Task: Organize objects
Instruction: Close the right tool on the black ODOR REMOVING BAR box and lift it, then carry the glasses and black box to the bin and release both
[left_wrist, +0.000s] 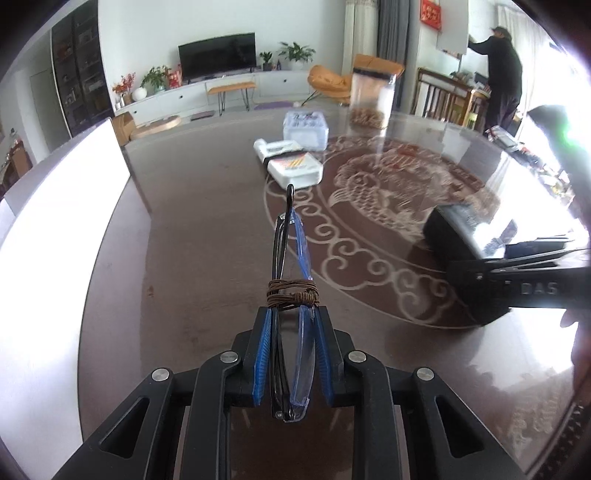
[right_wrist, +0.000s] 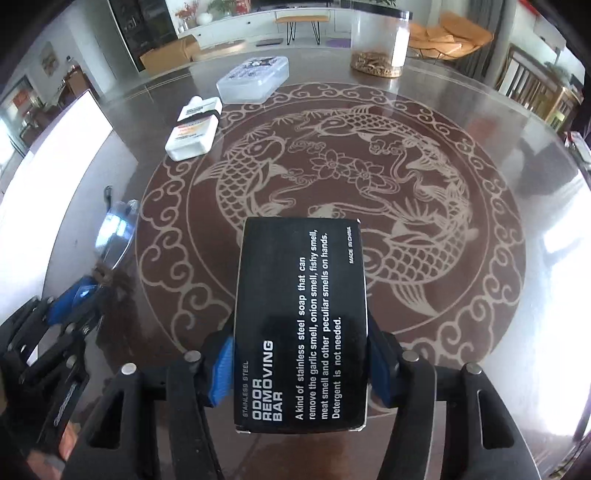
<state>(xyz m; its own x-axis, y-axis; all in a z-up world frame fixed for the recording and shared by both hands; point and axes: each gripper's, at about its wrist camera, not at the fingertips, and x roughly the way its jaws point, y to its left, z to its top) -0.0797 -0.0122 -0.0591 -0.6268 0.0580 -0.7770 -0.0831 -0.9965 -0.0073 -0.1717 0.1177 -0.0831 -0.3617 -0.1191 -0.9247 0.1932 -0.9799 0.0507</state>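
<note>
Folded glasses (left_wrist: 291, 240) with a black frame, clear bluish lenses and a brown cord wound round them stick forward from my left gripper (left_wrist: 293, 314), which is shut on them above the round table (left_wrist: 192, 229). In the right wrist view the same glasses (right_wrist: 114, 232) and left gripper (right_wrist: 74, 295) show at the left edge. My right gripper (right_wrist: 301, 354) is shut on a black box (right_wrist: 301, 325) printed "Odor Removing Bar", its blue pads pressed on both long sides. The left wrist view shows that box (left_wrist: 454, 229) at the right, held by the right gripper (left_wrist: 517, 284).
On the table's far side lie a white bottle (right_wrist: 192, 136), a smaller white tube (right_wrist: 199, 107), a clear plastic box (right_wrist: 255, 77) and a clear jar (right_wrist: 380, 40) with brown bits. A white panel (left_wrist: 55, 229) stands at the left. A person (left_wrist: 502, 74) stands far right.
</note>
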